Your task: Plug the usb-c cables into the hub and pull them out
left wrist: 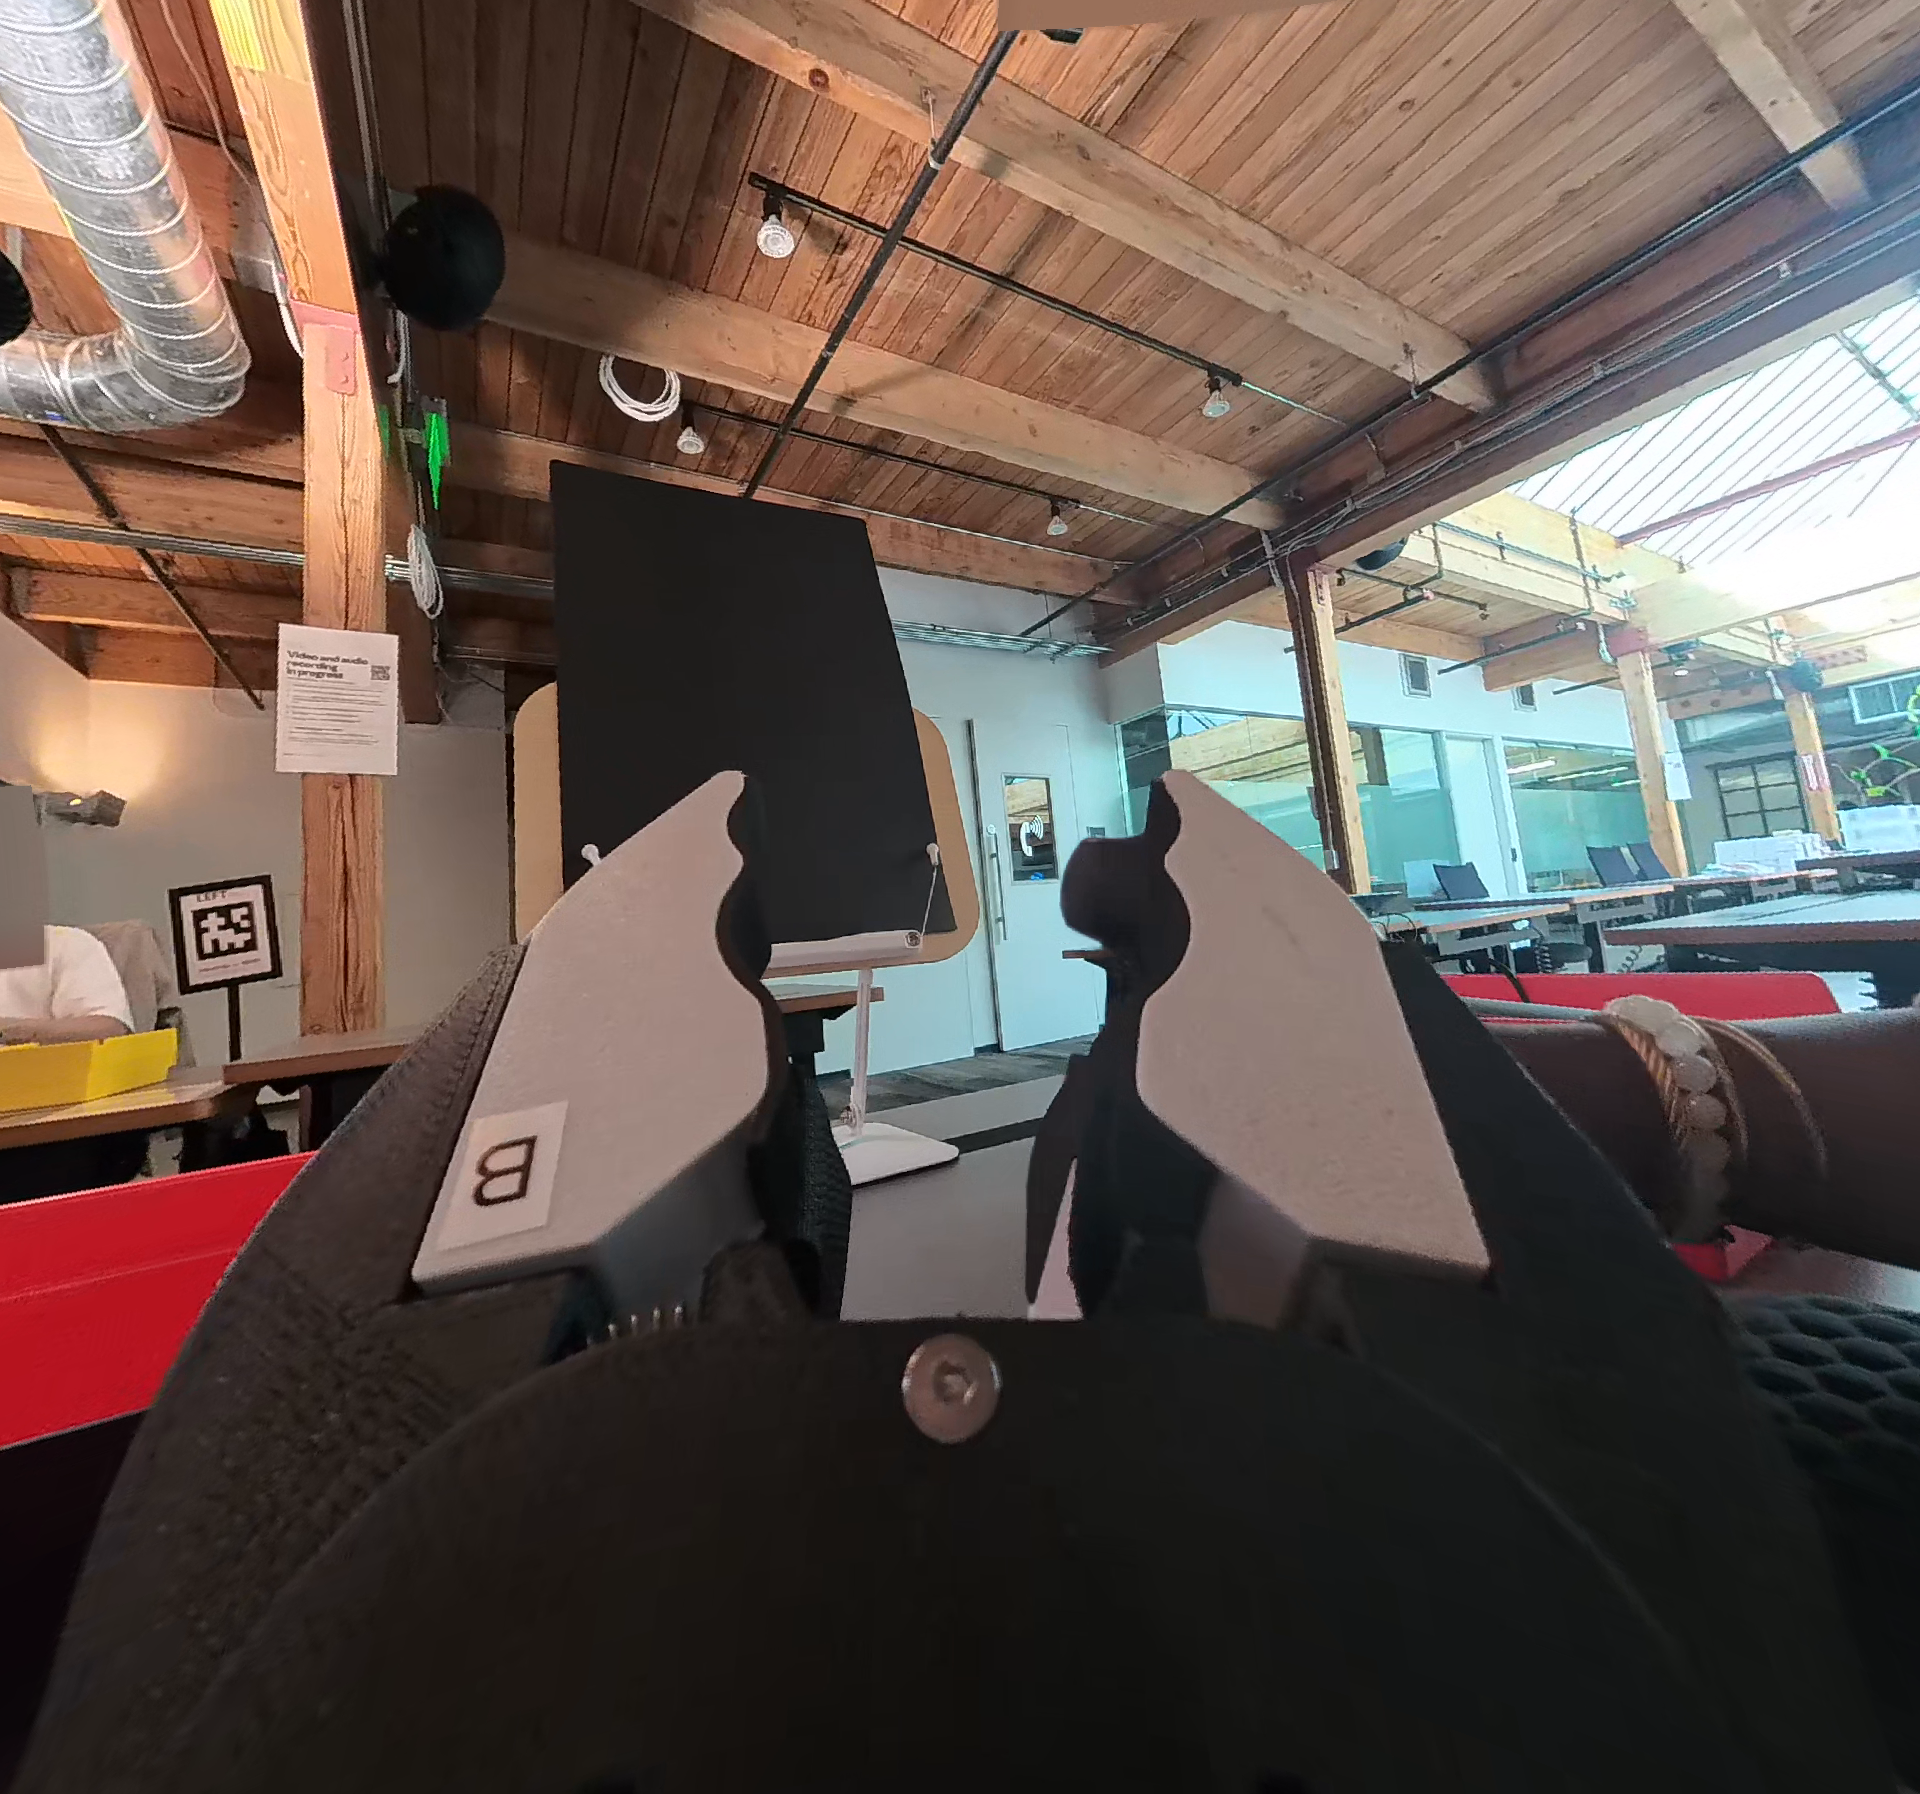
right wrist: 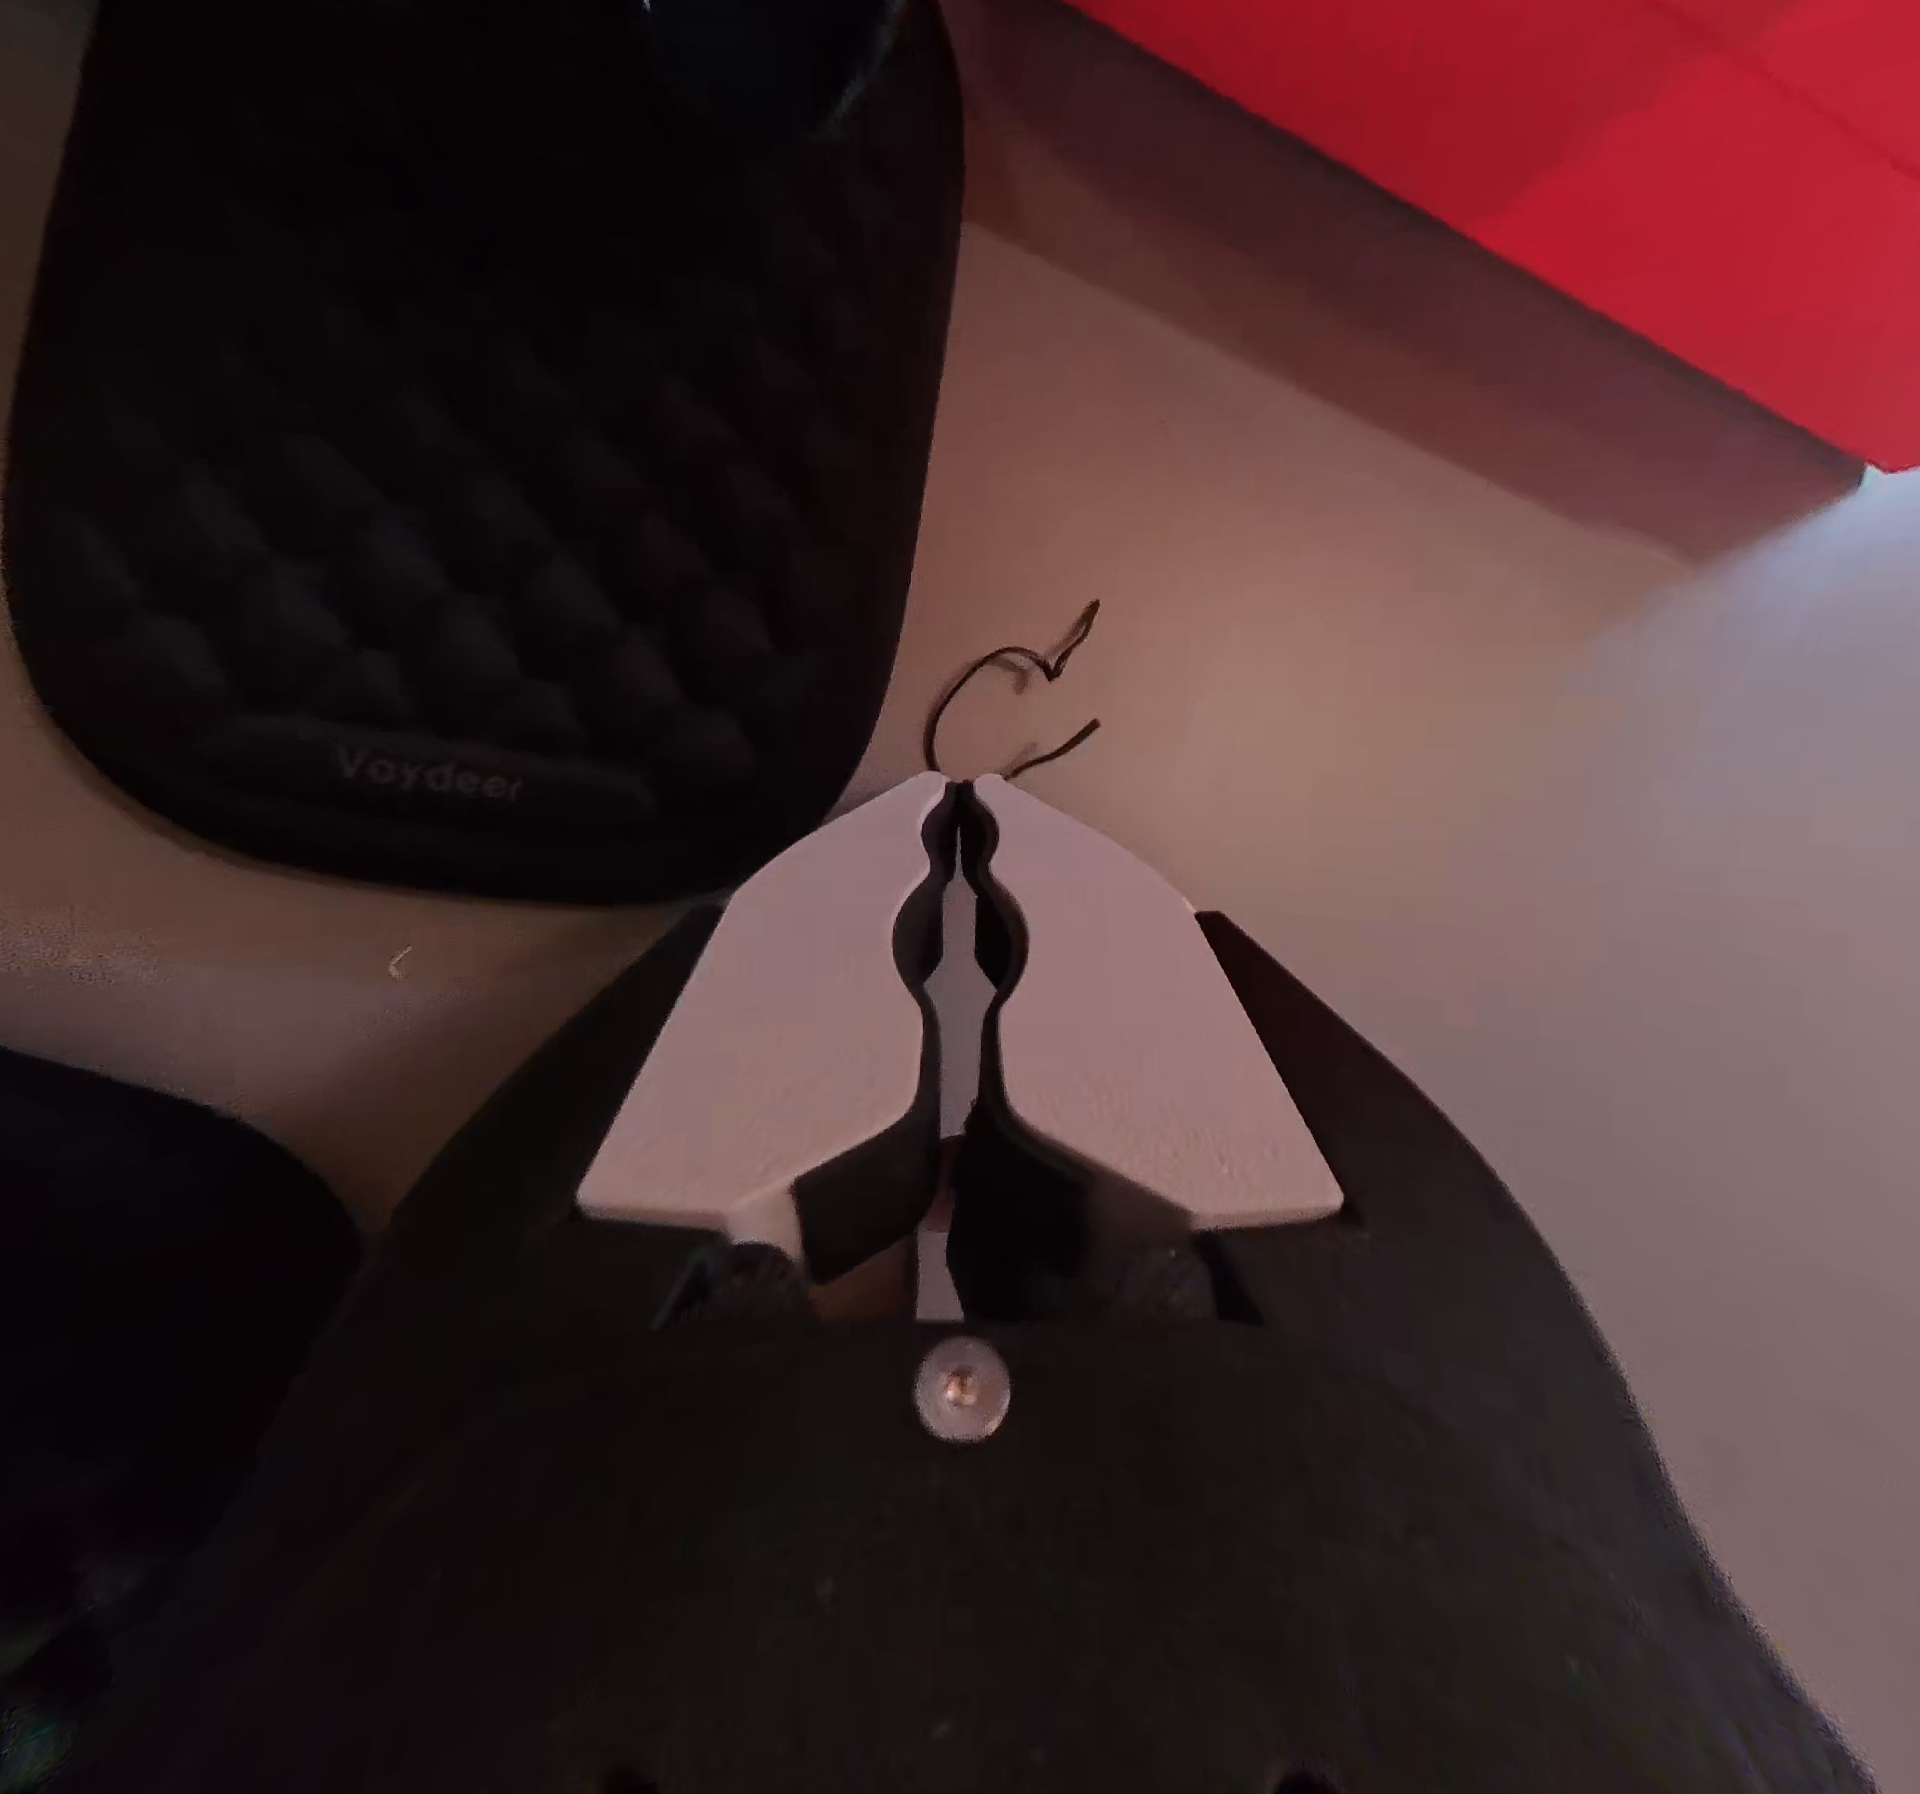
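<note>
Grippers at rest over a workbench: the left gripper (left wrist: 956,809) tilts upward at centre frame, its fingers (left wrist: 644,996) spread wide with nothing between them, a black board (left wrist: 727,705) on a white stand behind. A forearm (left wrist: 1683,1110) wearing bracelets crosses the right edge. In the right wrist view, the right gripper (right wrist: 961,786) points down at the table (right wrist: 1351,809), its tips pressed together beside a thin dark wire (right wrist: 997,695), seemingly nipping one end. A black quilted pad (right wrist: 468,456) fills the upper left. Neither cables nor hub appear in either view.
</note>
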`<state>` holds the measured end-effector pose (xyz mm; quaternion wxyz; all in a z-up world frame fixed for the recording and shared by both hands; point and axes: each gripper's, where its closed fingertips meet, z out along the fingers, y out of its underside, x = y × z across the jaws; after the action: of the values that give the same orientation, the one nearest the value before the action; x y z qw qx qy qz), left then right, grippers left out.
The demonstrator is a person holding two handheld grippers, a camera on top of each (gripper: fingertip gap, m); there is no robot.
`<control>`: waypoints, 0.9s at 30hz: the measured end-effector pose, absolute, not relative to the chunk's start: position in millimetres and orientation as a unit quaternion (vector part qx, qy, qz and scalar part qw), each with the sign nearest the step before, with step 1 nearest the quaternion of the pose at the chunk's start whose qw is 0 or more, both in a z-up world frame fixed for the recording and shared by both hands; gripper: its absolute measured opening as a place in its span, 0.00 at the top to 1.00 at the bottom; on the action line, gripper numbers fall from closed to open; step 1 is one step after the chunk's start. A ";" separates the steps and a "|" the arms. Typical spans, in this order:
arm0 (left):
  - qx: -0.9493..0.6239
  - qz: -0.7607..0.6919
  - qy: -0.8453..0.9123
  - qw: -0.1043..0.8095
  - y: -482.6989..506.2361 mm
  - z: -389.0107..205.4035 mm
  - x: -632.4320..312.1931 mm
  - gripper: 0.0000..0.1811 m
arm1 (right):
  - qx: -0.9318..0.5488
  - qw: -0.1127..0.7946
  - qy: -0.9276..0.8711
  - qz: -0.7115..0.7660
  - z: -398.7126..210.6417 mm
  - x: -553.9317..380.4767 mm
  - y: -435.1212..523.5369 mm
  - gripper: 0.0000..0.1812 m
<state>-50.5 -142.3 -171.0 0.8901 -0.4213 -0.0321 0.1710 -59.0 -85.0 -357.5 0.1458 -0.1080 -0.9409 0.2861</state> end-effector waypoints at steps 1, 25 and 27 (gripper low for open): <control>-0.422 0.171 -0.032 0.890 -141.9 -171.2 -50.5 0.63 | -0.112 0.149 -0.939 0.287 -355.4 -58.2 -82.1 1.00; -0.458 0.200 -0.007 0.866 -129.4 -178.5 -45.9 0.65 | -0.259 0.301 -0.886 0.240 -330.2 -84.2 -72.2 1.00; -0.462 0.198 -0.005 0.864 -127.9 -179.4 -45.5 0.65 | -0.265 0.313 -0.880 0.238 -321.7 -82.3 -68.9 1.00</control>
<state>-45.5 -127.9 -179.4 0.8645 -0.4619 -0.0045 0.1983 -82.3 -68.9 -321.7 0.3129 -0.2651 -0.8805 0.2379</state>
